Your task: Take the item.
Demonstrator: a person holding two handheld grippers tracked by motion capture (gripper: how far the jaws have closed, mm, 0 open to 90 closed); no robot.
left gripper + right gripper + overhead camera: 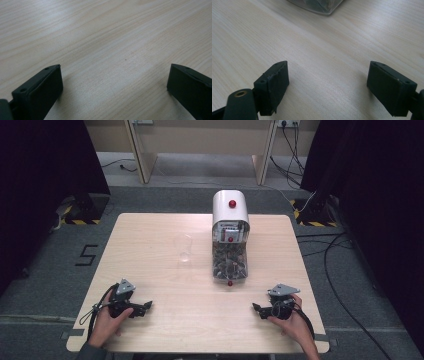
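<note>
A white dispenser (230, 210) with red knobs stands at the table's far middle, its clear bin (229, 262) full of dark pieces. A clear plastic cup (184, 248) stands just left of it. My left gripper (148, 306) rests near the front left edge, held by a hand, pointing right. Its jaws stand wide apart over bare wood (115, 75), nothing between them. My right gripper (255, 308) rests near the front right, pointing left, open and empty (328, 82). The bin's clear corner (322, 7) shows ahead of it.
The light wooden table (165, 285) has bare wood between the two grippers. Cables (330, 270) trail over the grey floor to the right. Black-and-yellow taped stands (75, 217) sit beyond the table's far corners.
</note>
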